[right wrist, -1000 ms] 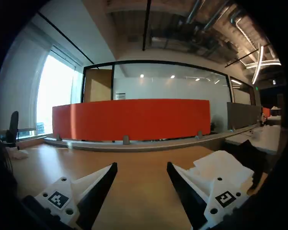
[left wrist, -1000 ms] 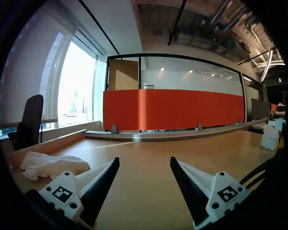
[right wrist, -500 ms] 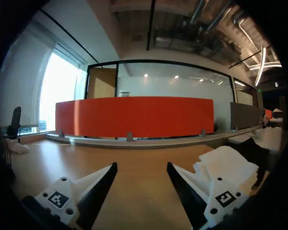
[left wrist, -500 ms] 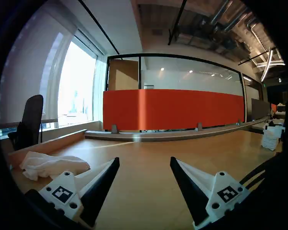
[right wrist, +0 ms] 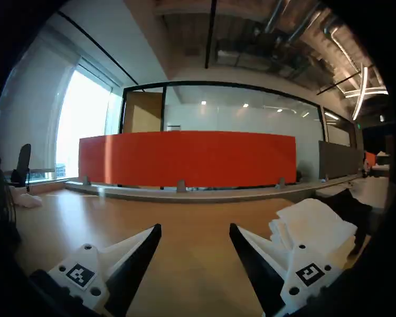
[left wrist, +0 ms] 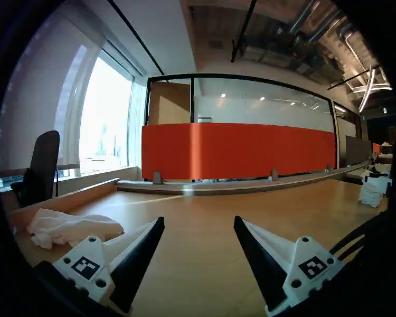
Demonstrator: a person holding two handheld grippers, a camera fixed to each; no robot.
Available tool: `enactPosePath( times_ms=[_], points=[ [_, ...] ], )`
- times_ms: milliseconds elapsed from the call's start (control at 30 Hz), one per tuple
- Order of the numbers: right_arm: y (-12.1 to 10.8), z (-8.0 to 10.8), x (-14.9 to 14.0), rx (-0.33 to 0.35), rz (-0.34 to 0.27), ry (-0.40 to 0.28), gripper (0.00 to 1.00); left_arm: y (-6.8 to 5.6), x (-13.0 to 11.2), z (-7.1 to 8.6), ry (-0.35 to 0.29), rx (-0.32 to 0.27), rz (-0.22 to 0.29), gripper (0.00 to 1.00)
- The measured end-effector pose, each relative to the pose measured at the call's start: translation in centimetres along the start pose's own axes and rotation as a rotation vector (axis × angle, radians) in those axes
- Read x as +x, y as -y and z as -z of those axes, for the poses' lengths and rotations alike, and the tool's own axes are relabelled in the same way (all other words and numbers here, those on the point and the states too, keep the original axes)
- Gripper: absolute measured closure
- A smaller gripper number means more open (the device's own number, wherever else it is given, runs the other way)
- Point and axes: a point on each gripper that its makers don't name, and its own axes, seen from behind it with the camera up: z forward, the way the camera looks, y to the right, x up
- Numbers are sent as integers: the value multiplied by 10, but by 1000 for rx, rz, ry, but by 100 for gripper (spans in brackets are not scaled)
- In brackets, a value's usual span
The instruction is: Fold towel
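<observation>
Both open and empty: left gripper (left wrist: 198, 218) has its fingers spread wide, low over the wooden worktop (left wrist: 208, 203), nothing between them. The crumpled towel (left wrist: 74, 227) lies on the worktop at lower left of the left gripper view, just beside the left finger, can't tell if touching. The right gripper (right wrist: 194, 226) is spread the same way over the worktop; in the right gripper view the crumpled towel is small at the far left edge. A stack of folded towels (right wrist: 317, 222) sits lower right there, behind the right finger, contact unclear. An orange partition (left wrist: 235, 150) runs across the back, black chair (left wrist: 39, 171) at left by the window (left wrist: 105, 127)
</observation>
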Motion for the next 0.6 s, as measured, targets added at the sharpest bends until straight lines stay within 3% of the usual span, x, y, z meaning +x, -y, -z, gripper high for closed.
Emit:
enactPosePath(
  times_ms=[600],
  points=[
    [-3,-1,-1,-4,-2,2,0,1,0,0,0,0,0,2]
  ],
)
